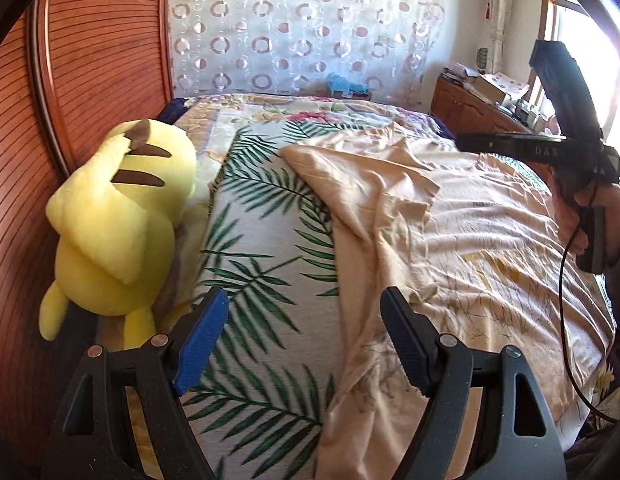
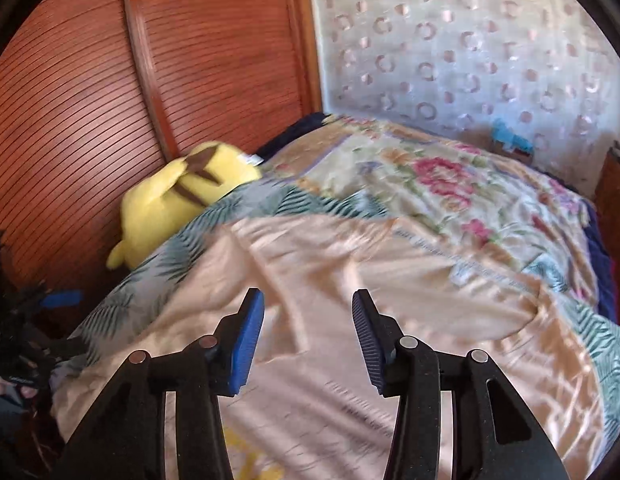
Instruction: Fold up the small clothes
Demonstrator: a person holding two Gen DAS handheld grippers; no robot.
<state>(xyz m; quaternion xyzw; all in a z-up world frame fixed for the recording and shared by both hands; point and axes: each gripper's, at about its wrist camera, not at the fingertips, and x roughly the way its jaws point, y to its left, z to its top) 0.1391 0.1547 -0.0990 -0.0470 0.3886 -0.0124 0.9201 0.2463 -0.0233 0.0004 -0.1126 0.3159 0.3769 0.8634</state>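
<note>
A beige T-shirt (image 1: 449,232) lies spread and wrinkled on the bed, with one sleeve folded over near its far left. It also shows in the right wrist view (image 2: 349,292), blurred. My left gripper (image 1: 306,304) is open and empty, hovering over the shirt's left edge and the palm-leaf cloth (image 1: 262,216). My right gripper (image 2: 308,304) is open and empty above the middle of the shirt. The right gripper's body (image 1: 565,120) shows at the right in the left wrist view, held in a hand.
A yellow plush toy (image 1: 122,224) lies at the bed's left edge against the ribbed wooden headboard (image 1: 90,60). A floral blanket (image 2: 449,184) covers the far bed. A wooden cabinet (image 1: 473,108) with clutter stands at the far right by the window.
</note>
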